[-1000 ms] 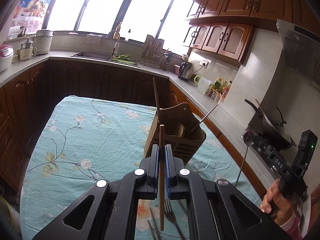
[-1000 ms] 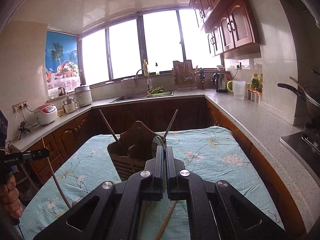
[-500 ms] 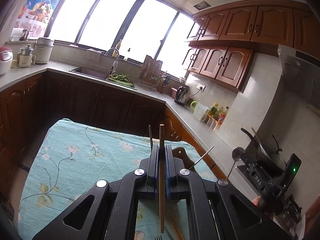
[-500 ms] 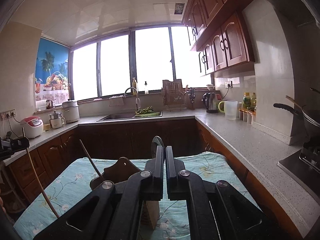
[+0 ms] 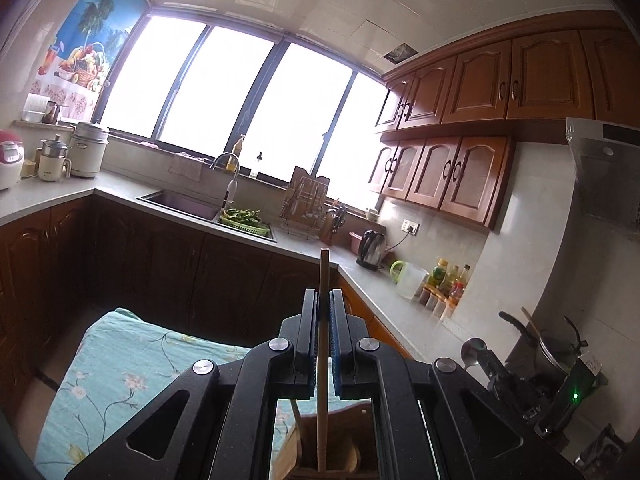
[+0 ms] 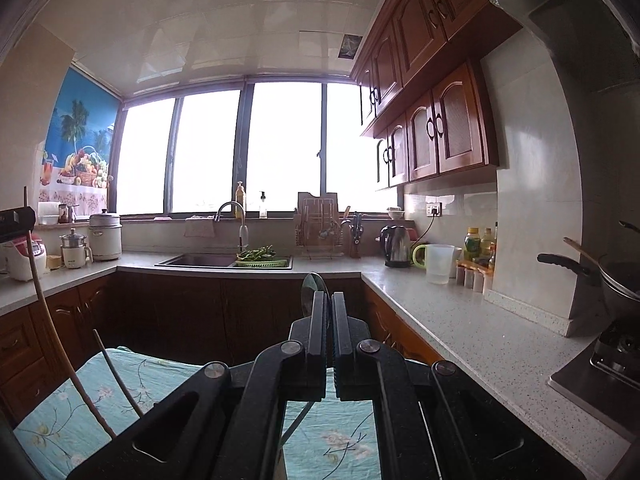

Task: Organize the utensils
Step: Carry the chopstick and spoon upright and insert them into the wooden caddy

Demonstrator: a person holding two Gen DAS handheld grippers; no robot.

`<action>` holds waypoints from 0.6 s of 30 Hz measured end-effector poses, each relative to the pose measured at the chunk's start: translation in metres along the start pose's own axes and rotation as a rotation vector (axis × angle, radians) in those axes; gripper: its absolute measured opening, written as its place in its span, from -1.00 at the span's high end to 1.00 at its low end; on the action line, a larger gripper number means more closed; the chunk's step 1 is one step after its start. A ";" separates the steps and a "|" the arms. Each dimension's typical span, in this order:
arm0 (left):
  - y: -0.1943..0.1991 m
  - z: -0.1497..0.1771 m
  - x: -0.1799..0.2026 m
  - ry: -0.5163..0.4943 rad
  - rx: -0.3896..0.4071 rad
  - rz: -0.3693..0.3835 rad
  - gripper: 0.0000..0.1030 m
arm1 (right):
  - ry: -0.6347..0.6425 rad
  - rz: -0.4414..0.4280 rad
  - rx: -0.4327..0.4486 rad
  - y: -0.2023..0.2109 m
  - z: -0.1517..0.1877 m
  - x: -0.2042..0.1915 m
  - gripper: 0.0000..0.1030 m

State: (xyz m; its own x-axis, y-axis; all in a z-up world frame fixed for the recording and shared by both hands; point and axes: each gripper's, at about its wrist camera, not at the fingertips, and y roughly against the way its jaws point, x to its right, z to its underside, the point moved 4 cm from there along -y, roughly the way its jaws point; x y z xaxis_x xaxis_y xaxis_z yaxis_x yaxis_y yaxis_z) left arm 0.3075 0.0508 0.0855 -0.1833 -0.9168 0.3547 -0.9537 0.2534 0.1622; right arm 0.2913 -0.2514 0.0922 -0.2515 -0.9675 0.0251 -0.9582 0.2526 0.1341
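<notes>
**Both utensils lifted above the holder**

The left tool is clamped on a wooden chopstick, held upright, with its lower end reaching down into the wooden holder directly beneath. A second ago the holder stood well ahead of this tool on the flowered cloth; now it has slipped under the fingers, so the tool has risen and come over it. The chopstick looks lined up for release into a slot.

The right tool is closed on a metal spoon, whose bowl pokes above the fingertips and whose handle hangs below. Its view has tilted upward too, and the holder that showed in front of it earlier is now out of sight. Two sticks lean at the left of that view.

Judging from this, the chopstick goes in first, the spoon after.
</notes>
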 end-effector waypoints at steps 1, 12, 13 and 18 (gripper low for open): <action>-0.007 0.005 0.000 0.000 0.010 -0.002 0.94 | 0.016 0.005 0.000 -0.004 0.003 -0.003 0.97; -0.059 0.081 0.005 -0.016 -0.028 -0.037 0.94 | 0.081 0.009 -0.040 -0.019 0.046 -0.019 0.96; -0.062 0.087 0.005 -0.019 -0.034 -0.038 0.94 | 0.083 0.007 -0.042 -0.018 0.048 -0.020 0.96; -0.072 0.097 0.000 -0.015 -0.081 -0.042 0.94 | 0.095 -0.008 -0.060 -0.013 0.059 -0.024 0.96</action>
State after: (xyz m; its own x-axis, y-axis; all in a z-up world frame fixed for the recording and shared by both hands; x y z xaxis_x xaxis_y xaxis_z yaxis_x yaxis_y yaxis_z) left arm 0.3533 0.0024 -0.0151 -0.1478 -0.9314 0.3325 -0.9382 0.2385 0.2509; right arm 0.3012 -0.2311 0.0311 -0.2271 -0.9668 0.1170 -0.9496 0.2465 0.1936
